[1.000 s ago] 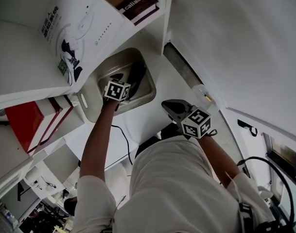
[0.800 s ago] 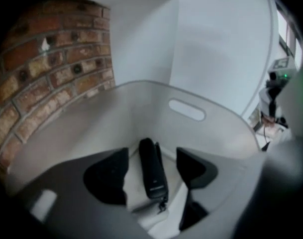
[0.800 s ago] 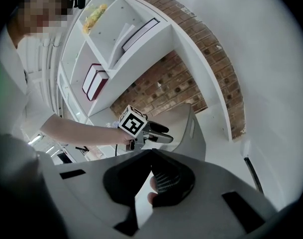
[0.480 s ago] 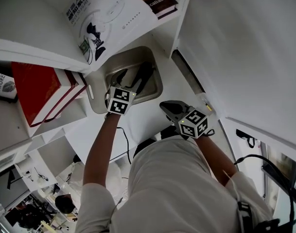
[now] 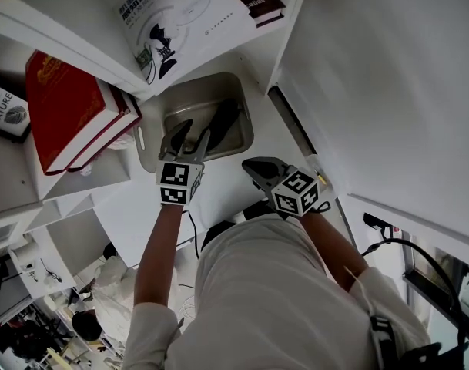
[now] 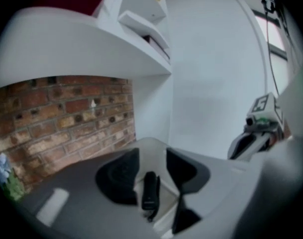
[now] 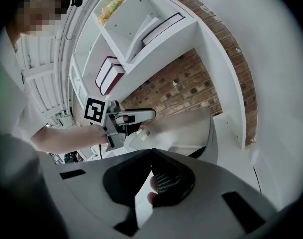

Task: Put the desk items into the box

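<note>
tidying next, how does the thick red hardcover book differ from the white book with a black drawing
The thick red hardcover book has a second red volume against it; the white book with a black drawing looks thinner. The red one sits further left. Both are shelved.

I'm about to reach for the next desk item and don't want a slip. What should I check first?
1. Left gripper free: ok; jaws apart, just been closing, gripping nothing.
2. Black item in the box: ok; it lies inside.
3. Left gripper clear of the box: ok; above its rim.
4. Right gripper free: ok; jaws together, nothing seen held.
5. Next item to fetch: cannot tell; none in view.
</note>
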